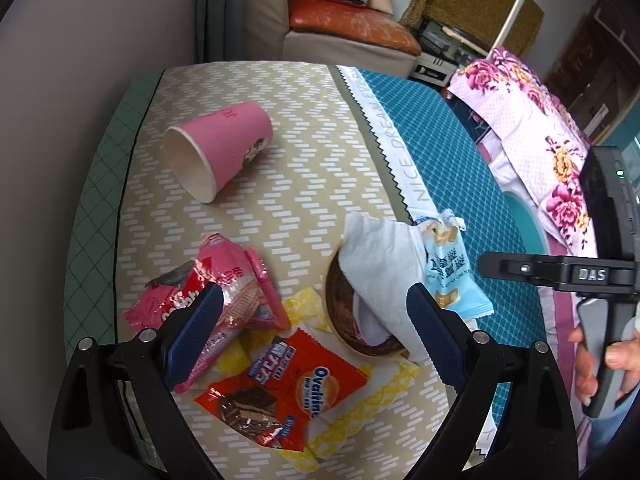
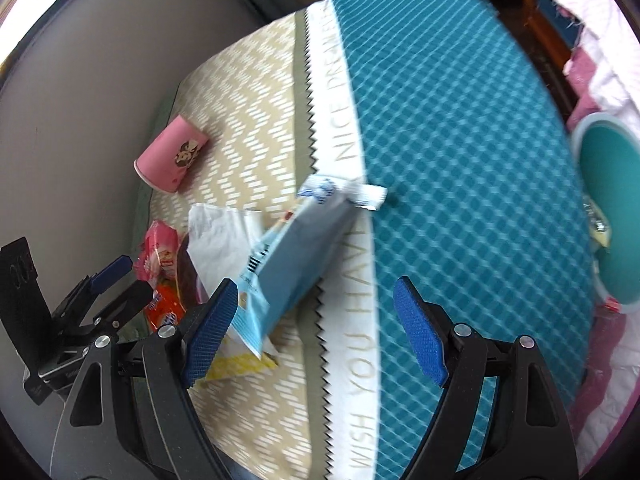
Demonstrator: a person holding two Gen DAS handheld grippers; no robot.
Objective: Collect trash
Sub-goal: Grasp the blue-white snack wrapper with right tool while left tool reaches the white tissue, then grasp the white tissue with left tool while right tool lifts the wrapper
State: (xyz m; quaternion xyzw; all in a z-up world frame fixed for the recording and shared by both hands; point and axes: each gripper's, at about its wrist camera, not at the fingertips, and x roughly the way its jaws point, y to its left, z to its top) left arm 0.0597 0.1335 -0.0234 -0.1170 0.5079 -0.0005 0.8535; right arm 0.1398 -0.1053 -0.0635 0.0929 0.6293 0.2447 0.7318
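On the patterned tablecloth [image 1: 304,128] most of the trash is seen uncollected: a pink paper cup [image 1: 218,148] on its side, a pink wrapper [image 1: 224,284], a red Ovaltine wrapper [image 1: 280,392] and yellow scraps [image 1: 308,304]. Only a white tissue [image 1: 384,264] and a pale blue packet [image 1: 450,276] are lodged in the small brown basket [image 1: 340,312]. Both the left gripper [image 1: 314,320] and the right gripper [image 2: 316,332] are held spread, nothing pinched, so collecting is judged barely begun

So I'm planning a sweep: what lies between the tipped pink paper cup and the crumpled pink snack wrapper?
Only bare zigzag tablecloth between pink paper cup and pink snack wrapper, clearest in the left wrist view.
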